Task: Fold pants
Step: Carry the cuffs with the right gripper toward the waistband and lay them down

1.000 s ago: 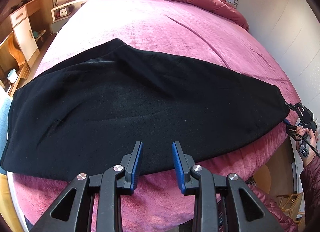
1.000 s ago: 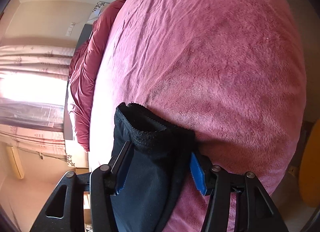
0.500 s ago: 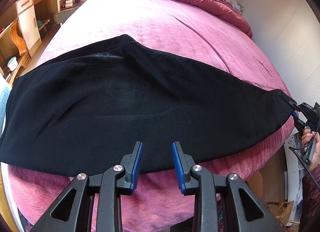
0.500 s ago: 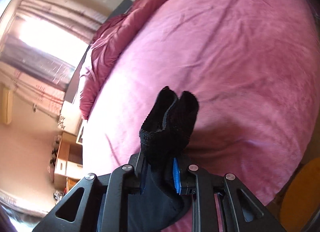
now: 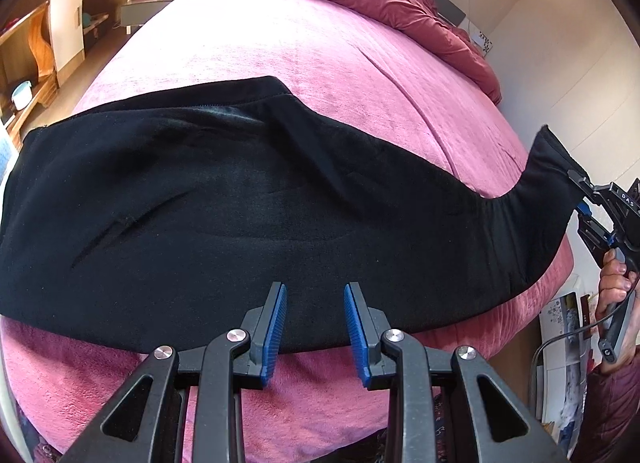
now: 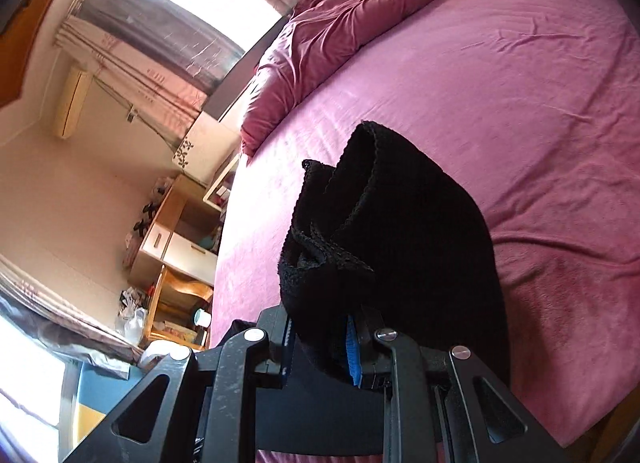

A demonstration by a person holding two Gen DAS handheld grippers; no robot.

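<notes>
Matt black fleece pants point(image 5: 240, 203) on plush pink bedspread point(image 5: 280, 43).

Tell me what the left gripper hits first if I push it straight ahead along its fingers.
Most likely the near edge of the black pants, lying flat on the pink bedspread. The left gripper is open with nothing between its pads; depth is uncertain.
</notes>
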